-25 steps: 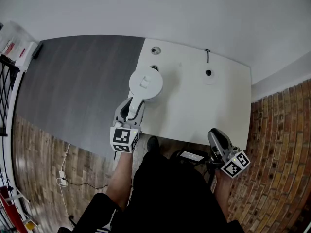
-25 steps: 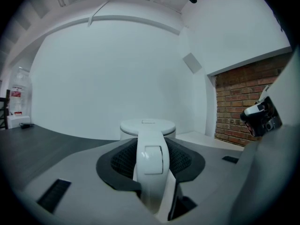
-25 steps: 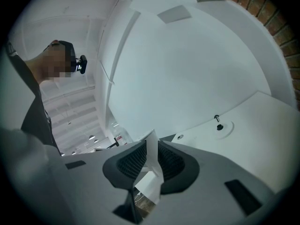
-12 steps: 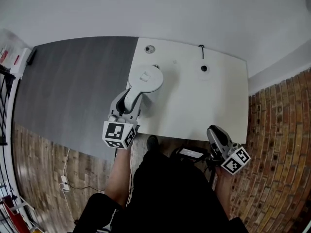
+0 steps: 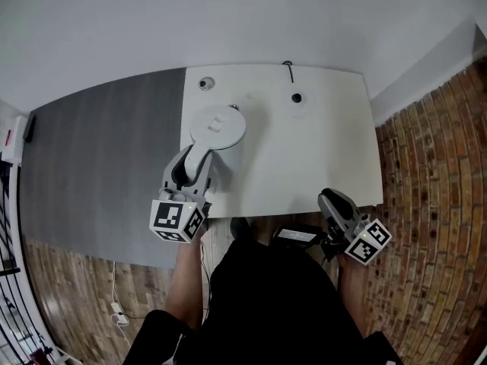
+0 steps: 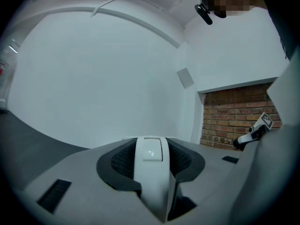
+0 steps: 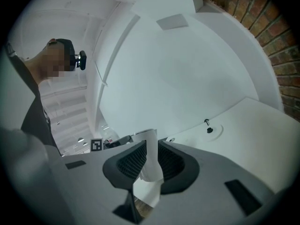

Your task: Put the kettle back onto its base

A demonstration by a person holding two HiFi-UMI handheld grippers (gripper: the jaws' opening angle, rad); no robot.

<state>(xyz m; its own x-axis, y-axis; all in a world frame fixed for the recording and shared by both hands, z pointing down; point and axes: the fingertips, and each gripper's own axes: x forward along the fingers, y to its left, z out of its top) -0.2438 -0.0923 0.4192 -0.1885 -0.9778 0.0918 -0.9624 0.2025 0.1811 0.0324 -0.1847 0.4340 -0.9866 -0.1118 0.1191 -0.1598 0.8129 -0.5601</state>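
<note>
**At the desk's left half: kettle clamped by its handle, base well apart**

Between the 2 jaws of the left tool (image 6: 151,154) stands the white handle of the kettle (image 6: 151,184). The dark ribbed pads (image 6: 123,161) press on it from both sides, so this tool is clenched on the handle. Beyond it, the left gripper view gives only a white wall, a brick wall (image 6: 229,121) and the right tool, small, at the far right.

What that view leaves out, the head view supplies. The kettle shows from above as 1 round white lid over the left half of the white desk (image 5: 319,166). The left tool reaches in to it from the near edge. The lid is closed, so the kettle's inside is hidden. From above I cannot tell whether the kettle rests on the desk or hangs clear of it. The base (image 5: 297,97) lies near the far edge, to the right of the kettle and well apart from it. Its cord (image 5: 288,67) runs off over that edge. A small round fitting (image 5: 204,84) sits at the far-left corner. Grey floor (image 5: 99,150) spreads left of the desk.

The right tool (image 5: 329,198) sits off the desk's near-right edge. In the right gripper view its jaws stand a narrow gap apart with nothing gripped. Through that gap the distant kettle shows. That view alone also catches the base from low across the desk, and the person's head camera.
</note>
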